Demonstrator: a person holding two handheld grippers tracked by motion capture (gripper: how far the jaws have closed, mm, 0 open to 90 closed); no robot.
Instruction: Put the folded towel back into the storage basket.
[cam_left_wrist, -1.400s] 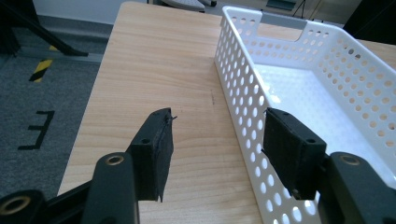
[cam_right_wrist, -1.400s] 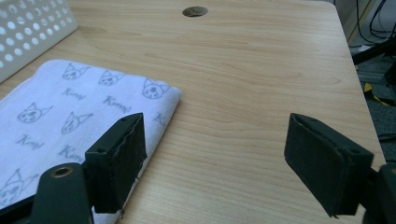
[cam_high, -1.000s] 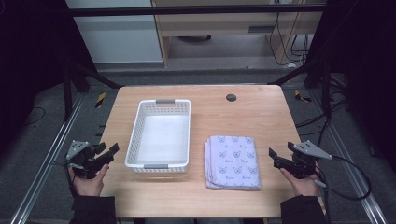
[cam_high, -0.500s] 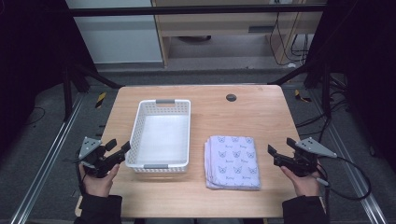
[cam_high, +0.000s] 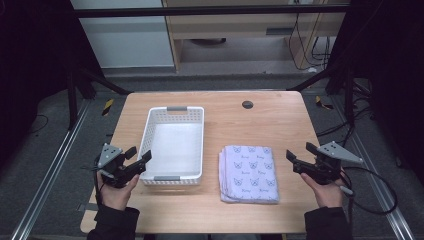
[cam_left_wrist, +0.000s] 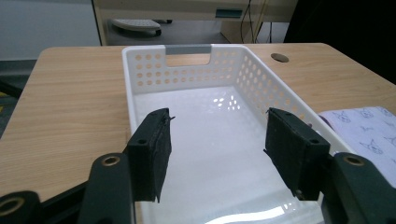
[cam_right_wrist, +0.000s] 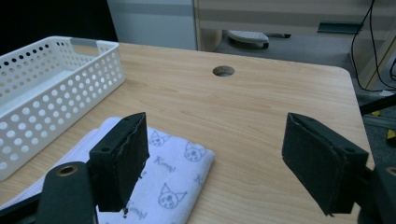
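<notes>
The light wooden bench (cam_high: 260, 120) carries a white perforated plastic basket (cam_high: 173, 145) at left and, just beside it at right, a folded pale lilac cloth printed with cat faces (cam_high: 249, 172). The basket's long axis runs away from the person, grey handles at the near and far ends; the cloth's long axis lies the same way.

The left claw (cam_high: 141, 156) hovers at the basket's near left corner, jaws wide apart and empty; it could knock the light basket askew. The right claw (cam_high: 300, 156), also wide open and holding nothing, sits right of the cloth; a shallow pinch might lift only the top layers and unfold the stack.
</notes>
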